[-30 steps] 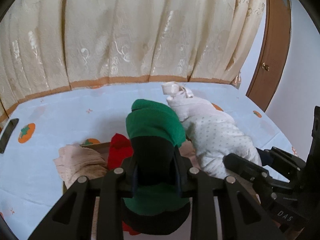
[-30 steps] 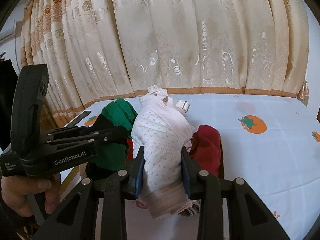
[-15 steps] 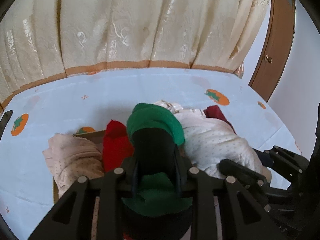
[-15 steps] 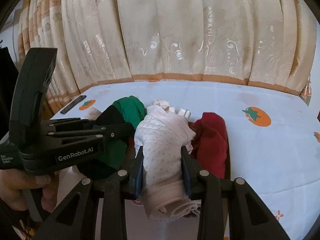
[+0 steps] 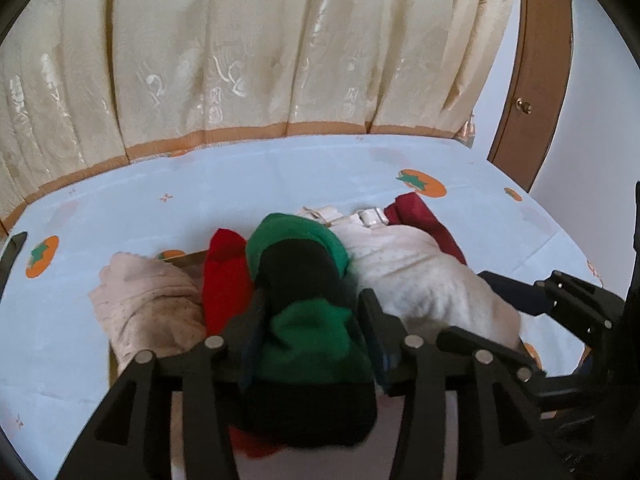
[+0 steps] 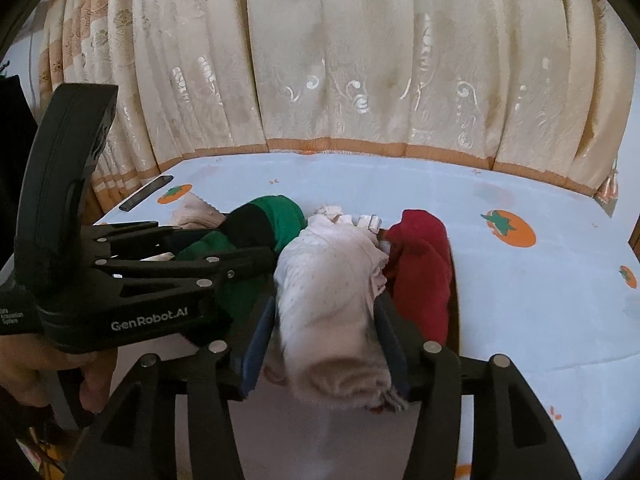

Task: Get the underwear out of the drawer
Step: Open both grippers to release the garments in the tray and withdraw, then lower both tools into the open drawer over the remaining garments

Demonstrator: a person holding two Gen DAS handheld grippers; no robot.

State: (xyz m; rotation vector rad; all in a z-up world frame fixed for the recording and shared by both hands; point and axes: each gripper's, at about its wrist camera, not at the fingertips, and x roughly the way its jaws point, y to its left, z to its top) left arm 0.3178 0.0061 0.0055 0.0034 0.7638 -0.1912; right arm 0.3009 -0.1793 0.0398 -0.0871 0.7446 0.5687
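Observation:
My left gripper is shut on a rolled green and black underwear; it also shows in the right wrist view. My right gripper is shut on a rolled white dotted underwear, seen beside the green roll in the left wrist view. Both rolls sit low among other rolls: a bright red one, a pale pink one and a dark red one. A thin brown drawer edge shows behind them.
A pale blue sheet with orange fruit prints covers the surface around the drawer. Cream curtains hang behind. A wooden door stands at the right. A dark flat remote-like object lies at the far left edge.
Both grippers have come down with their rolls, which now sit lower among the other rolls. The dark red roll has come into the left wrist view.

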